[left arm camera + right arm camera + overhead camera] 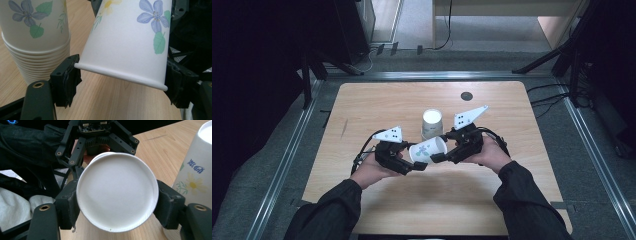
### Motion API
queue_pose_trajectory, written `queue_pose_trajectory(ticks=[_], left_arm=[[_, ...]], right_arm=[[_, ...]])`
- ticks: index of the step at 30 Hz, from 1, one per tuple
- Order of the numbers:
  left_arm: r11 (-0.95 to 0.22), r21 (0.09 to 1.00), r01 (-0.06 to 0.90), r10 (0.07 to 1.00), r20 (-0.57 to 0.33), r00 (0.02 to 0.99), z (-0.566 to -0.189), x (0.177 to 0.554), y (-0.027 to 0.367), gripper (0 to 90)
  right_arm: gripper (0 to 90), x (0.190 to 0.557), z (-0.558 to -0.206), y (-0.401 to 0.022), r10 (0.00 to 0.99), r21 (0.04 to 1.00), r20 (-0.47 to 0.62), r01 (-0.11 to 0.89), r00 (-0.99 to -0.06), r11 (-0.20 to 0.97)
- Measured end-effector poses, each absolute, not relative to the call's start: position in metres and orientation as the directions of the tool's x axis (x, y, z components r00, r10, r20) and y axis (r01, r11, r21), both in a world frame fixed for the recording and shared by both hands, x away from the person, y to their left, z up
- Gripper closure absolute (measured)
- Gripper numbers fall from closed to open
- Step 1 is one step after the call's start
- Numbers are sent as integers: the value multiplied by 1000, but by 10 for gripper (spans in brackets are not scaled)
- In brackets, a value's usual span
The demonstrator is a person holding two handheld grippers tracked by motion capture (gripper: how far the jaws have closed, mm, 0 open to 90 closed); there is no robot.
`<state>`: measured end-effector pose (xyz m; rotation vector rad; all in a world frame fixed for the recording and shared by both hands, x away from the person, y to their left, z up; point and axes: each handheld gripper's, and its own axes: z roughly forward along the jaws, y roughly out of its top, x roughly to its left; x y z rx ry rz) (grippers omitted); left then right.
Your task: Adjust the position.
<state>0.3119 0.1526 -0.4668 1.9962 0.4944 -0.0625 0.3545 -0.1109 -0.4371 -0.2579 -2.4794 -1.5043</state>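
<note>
**Over the Table, One Cup Between Two Grippers**

Above the wooden table (377,195), a flowered paper cup (428,150) lies on its side between the left gripper (412,166) and the right gripper (438,157). Left jaws clamp its rim; right jaws flank its base, contact unclear. Just behind stands an upturned cup stack (432,124).

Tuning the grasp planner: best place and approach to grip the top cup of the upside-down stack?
Grip the top cup's side wall just below its closed base, coming straight down from above. The stack stands upright with bases up; the nested rims sit tight together lower down, so jaws placed low would probably catch several cups.
</note>
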Motion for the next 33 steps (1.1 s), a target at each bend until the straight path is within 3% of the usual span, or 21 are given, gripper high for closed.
queue_pose_trajectory(ticks=[21, 33], left_arm=[[-382, 843, 378, 320, -263, 910, -463, 313, 160, 239], [-479, 785, 392, 333, -250, 909, -455, 315, 167, 241]], right_arm=[[235, 355, -438, -127, 89, 849, 280, 290, -956, 442], [237, 349, -446, -135, 114, 832, 266, 288, -957, 474]])
